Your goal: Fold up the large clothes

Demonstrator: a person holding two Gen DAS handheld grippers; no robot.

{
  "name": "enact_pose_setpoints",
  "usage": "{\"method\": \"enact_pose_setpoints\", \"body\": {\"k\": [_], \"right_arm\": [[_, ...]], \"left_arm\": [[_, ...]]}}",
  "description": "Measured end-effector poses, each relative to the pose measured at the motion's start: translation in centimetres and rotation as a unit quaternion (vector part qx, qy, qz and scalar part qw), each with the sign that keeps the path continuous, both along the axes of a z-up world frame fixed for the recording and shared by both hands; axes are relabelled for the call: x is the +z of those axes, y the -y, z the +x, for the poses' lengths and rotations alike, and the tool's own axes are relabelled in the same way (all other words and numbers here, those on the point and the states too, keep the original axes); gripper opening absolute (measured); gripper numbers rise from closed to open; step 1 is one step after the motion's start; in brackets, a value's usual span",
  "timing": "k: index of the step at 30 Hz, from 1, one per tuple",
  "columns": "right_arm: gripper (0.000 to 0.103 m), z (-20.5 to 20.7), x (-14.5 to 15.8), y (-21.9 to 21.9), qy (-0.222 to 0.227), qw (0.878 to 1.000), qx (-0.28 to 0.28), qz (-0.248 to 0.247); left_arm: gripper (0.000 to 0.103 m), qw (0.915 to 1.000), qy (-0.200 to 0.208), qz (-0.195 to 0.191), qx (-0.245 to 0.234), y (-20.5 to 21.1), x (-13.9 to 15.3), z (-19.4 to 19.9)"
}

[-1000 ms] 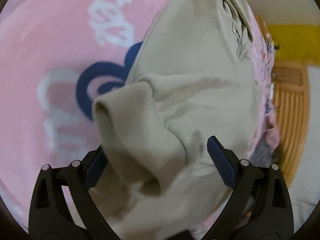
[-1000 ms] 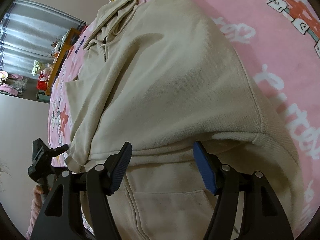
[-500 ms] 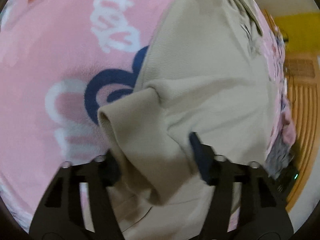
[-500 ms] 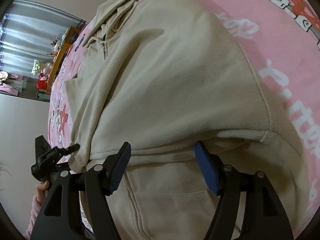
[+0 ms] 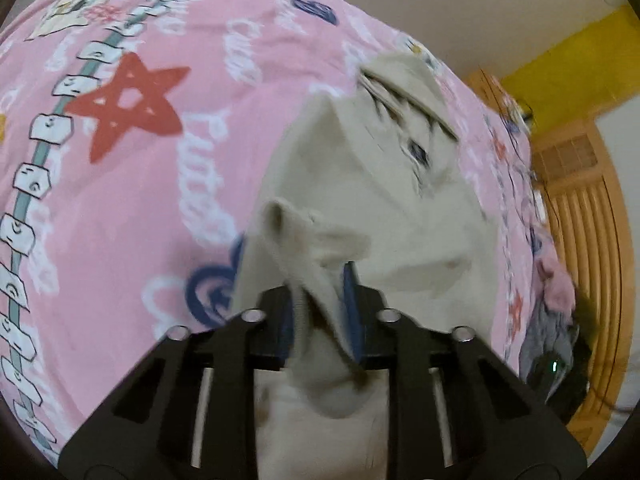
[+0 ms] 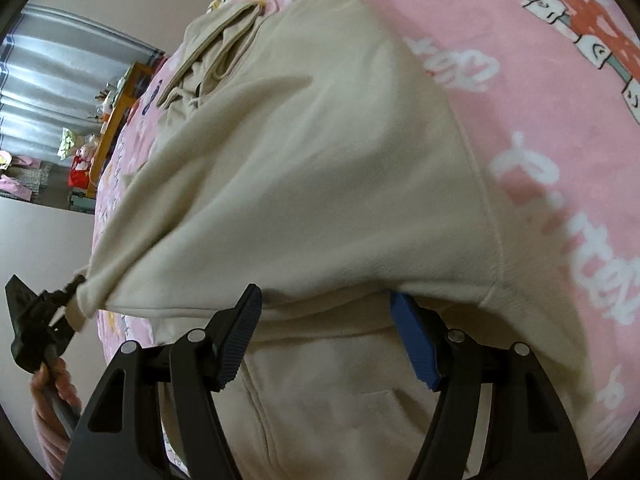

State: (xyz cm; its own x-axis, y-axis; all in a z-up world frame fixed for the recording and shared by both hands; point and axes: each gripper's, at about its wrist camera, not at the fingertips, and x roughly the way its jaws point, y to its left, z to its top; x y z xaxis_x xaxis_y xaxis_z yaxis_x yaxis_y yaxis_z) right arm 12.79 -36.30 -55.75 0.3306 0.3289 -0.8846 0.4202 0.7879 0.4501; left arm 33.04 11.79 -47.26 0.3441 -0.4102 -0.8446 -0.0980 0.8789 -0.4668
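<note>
Hoodie (image 5: 384, 216) corner pinched as left gripper (image 5: 320, 312) fingers close; right gripper (image 6: 326, 336) fingers wide, straddling hem.

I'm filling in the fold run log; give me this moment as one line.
left gripper: closing on beige hoodie corner | right gripper: open over the fold | surface: pink bedsheet

Pink printed bedspread (image 5: 120, 200) with red star motifs, white lettering and a chain of small white tags covers the bed. Orange slatted wooden panel (image 5: 588, 240) and yellow wall band (image 5: 580, 52) beyond it. Grey pleated curtain (image 6: 52, 92) hangs behind a cluttered orange wooden shelf (image 6: 116, 120).
</note>
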Motion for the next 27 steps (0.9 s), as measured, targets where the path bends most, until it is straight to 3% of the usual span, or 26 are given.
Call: {"method": "enact_pose_setpoints", "body": {"k": [3, 7, 9, 13, 16, 17, 18, 19, 20, 22, 24, 27], "right_arm": [[0.065, 0.6, -0.2, 0.0, -0.001, 1.000, 0.002, -0.011], [0.065, 0.7, 0.0, 0.5, 0.005, 1.000, -0.006, -0.001], [0.064, 0.6, 0.2, 0.8, 0.007, 1.000, -0.007, 0.006], [0.063, 0.4, 0.5, 2.1, 0.011, 0.999, 0.001, 0.039], [0.062, 0.1, 0.9, 3.5, 0.006, 0.996, 0.001, 0.084], [0.062, 0.1, 1.1, 3.9, 0.004, 0.996, 0.002, 0.095], [0.062, 0.0, 1.6, 4.4, -0.002, 0.994, 0.009, 0.107], [0.062, -0.1, 2.2, 4.5, -0.004, 0.994, 0.018, 0.110], [0.063, -0.3, 3.1, 4.5, -0.005, 0.994, 0.033, 0.106], [0.064, -0.7, 5.3, 4.5, 0.005, 0.995, 0.071, 0.076], [0.066, -1.4, 7.2, 4.6, 0.017, 0.995, 0.089, 0.042], [0.068, -2.2, 8.4, 4.9, 0.016, 0.997, 0.072, 0.027]], "left_arm": [[0.014, 0.9976, -0.052, -0.029, 0.037, -2.6, -3.8, 2.2], [0.012, 0.9959, -0.085, -0.014, 0.027, -3.2, -7.1, 2.4], [0.012, 0.9964, -0.079, -0.012, 0.026, -2.7, -6.5, 1.9], [0.013, 0.9979, -0.047, -0.043, 0.016, 0.5, -2.5, 0.7], [0.014, 0.9970, -0.069, -0.028, -0.021, 5.3, -0.9, -0.6], [0.018, 0.9958, -0.087, -0.010, -0.027, 6.7, -1.2, -1.0], [0.037, 0.9938, -0.108, 0.003, -0.027, 7.6, -1.9, -1.4], [0.072, 0.9926, -0.119, -0.002, -0.023, 7.9, -2.4, -1.5], [0.079, 0.9909, -0.133, -0.020, -0.007, 7.8, -3.3, -1.9], [0.080, 0.9865, -0.153, -0.041, 0.039, 6.8, -4.1, -2.2], [0.082, 0.9868, -0.149, -0.042, 0.049, 5.7, -3.6, -2.0], [0.089, 0.9938, -0.109, -0.016, 0.011, 4.5, -1.1, -0.3]]}}
